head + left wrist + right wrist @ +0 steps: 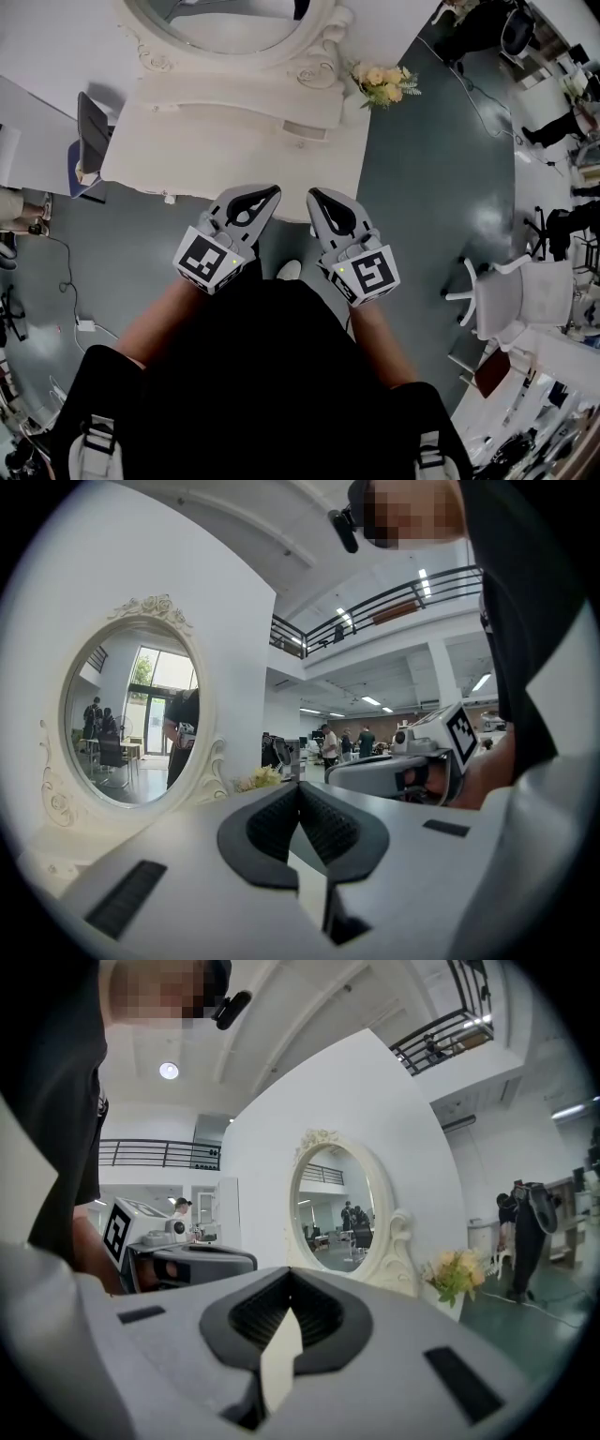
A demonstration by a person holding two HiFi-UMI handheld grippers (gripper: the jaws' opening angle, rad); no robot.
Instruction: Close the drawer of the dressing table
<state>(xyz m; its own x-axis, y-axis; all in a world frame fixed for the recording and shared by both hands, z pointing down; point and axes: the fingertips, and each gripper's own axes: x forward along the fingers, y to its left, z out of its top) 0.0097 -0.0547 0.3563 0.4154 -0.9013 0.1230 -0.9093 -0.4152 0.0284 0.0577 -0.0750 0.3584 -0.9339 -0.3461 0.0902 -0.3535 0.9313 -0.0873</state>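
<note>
The white dressing table [216,141] with its oval mirror [234,23] stands in front of me in the head view. Its front edge shows one small knob [170,198], and I see no drawer standing out from it. My left gripper [273,191] and right gripper [313,194] are side by side, pointing at the table's front edge, both shut with nothing between the jaws. Whether the tips touch the edge I cannot tell. In the left gripper view the jaws meet at the left gripper [300,786] with the mirror [131,714] beyond. The right gripper [289,1271] is likewise shut.
A vase of flowers [384,84] stands at the table's right corner. A dark flat item [94,131] leans by its left end. A white chair [525,291] stands on the grey floor to the right, and a cable with a plug block [86,325] lies at the left.
</note>
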